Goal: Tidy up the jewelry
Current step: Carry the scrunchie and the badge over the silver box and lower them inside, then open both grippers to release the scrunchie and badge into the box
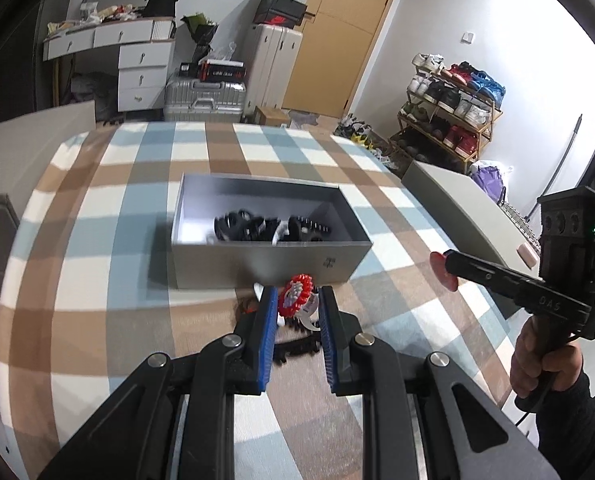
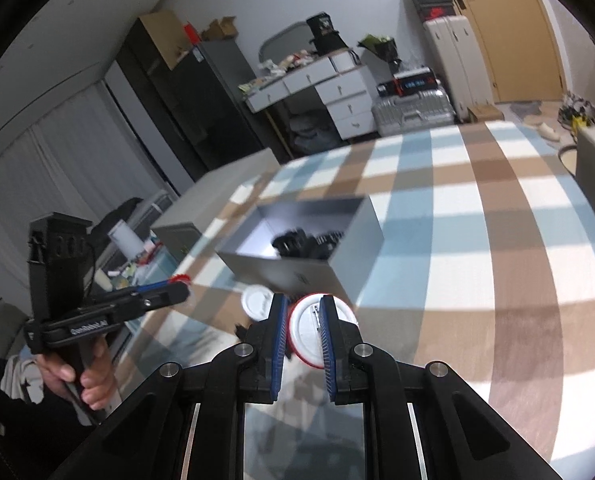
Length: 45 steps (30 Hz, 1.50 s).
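Note:
A grey open box (image 1: 265,264) sits on the checked tablecloth and holds several black jewelry pieces (image 1: 269,228); it also shows in the right wrist view (image 2: 297,248). My left gripper (image 1: 297,300) is shut on a red and white beaded piece (image 1: 295,294), held just in front of the box. Black chain pieces (image 1: 297,344) lie on the cloth below it. My right gripper (image 2: 302,312) is shut on a round white badge with a red rim (image 2: 309,332). The same right gripper (image 1: 443,272) shows at the right in the left wrist view.
A white round lid-like piece (image 2: 257,300) lies on the cloth beside the box. Grey chair backs (image 1: 457,208) stand around the table. Behind are a white desk (image 1: 129,60), suitcases (image 1: 205,96), a shoe rack (image 1: 449,120) and a wooden door.

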Available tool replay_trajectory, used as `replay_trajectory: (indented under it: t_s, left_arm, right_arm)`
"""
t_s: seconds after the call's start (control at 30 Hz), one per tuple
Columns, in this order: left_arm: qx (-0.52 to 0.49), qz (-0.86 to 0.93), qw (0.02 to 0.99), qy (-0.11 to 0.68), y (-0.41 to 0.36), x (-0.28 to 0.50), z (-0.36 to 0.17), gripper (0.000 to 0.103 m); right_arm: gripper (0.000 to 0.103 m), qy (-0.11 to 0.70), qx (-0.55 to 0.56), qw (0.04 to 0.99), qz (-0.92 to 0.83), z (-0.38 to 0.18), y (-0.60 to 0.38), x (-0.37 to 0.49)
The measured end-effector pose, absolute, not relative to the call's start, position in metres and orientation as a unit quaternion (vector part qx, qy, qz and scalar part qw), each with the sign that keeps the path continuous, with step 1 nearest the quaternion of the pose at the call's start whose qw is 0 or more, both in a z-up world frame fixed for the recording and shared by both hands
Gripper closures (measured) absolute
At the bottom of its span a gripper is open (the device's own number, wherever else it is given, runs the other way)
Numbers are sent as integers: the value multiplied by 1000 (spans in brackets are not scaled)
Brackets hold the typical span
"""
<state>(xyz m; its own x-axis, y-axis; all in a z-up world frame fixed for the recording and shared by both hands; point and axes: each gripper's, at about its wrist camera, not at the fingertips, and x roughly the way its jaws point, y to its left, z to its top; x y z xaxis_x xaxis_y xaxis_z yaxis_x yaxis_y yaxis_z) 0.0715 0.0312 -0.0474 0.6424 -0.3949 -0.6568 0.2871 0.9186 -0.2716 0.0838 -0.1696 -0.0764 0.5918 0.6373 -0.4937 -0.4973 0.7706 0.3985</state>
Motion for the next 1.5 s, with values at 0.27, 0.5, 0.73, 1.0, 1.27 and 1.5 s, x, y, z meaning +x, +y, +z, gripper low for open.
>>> replay_trajectory:
  t_s: [0.27,0.5,0.73,1.0,1.27,1.5]
  left_arm:
    - [-68,-184,910,366,36,92,-36,88]
    - [-69,-176,911,367,39,117,-35,88]
    - [-77,-178,904,382,37,147,-48,88]
    - [-90,-182,892,403,37,165,-66,88]
    - [-92,-192,883,417,33,171,-74,88]
    - [-82,-204,879,424,29,176,-73,88]
  right_arm:
    - [88,292,96,879,366,-47,-144,102]
    - [88,287,96,867,397,-39,-119,137]
    - [88,304,104,856,405,-53,-101,175]
    - [88,334,105,850,394,-81,-89,203]
    - [87,344,91,856,376,-93,-83,212]
    - [85,341,90,863,363,-96,-84,214]
